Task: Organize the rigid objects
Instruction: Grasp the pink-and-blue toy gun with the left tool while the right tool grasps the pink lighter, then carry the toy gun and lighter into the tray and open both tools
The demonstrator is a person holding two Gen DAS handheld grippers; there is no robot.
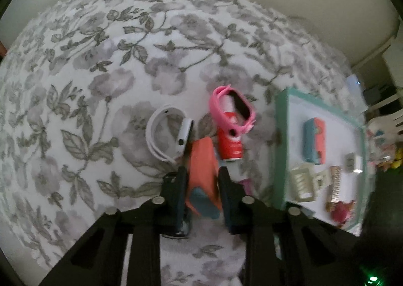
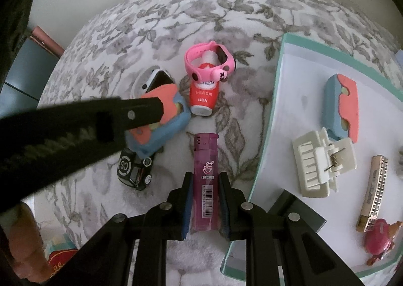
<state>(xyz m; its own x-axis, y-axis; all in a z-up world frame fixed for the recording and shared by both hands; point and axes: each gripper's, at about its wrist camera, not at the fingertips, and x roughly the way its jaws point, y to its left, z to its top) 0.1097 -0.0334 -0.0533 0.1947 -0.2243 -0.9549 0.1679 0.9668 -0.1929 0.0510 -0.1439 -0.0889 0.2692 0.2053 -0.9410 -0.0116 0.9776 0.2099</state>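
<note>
While both grippers point steeply down at the floral bed cover [image 1: 105,64], the left gripper [image 1: 202,177] has its fingers [image 1: 180,185] clamped on a coral and blue case [image 1: 202,167]; per right wrist view it sits lifted over a black toy car [image 2: 136,169]. No earlier frame, so jaw motion not reported. Just ahead of left fingers: white smartwatch [image 1: 168,135] on its side, touching or just beside the case tip, can't tell which. Ahead and slightly right: red bottle [image 1: 230,142] lying down w/ pink watch [image 1: 233,112] looped round its upper end. Right gripper [image 2: 206,185] fingers [image 2: 187,200] closed on a purple lighter [image 2: 205,180], lengthwise between them, pointing fwd, approx. at cover level; contact w/ cover unclear. Right of both grippers: teal-rimmed tray [image 2: 274,99] w/ white floor, holding second coral and blue case [image 2: 343,107], cream hair claw [image 2: 320,167], gold hair clip [image 2: 375,190], dark pink figure [image 2: 380,238], all apart from one another.
</note>
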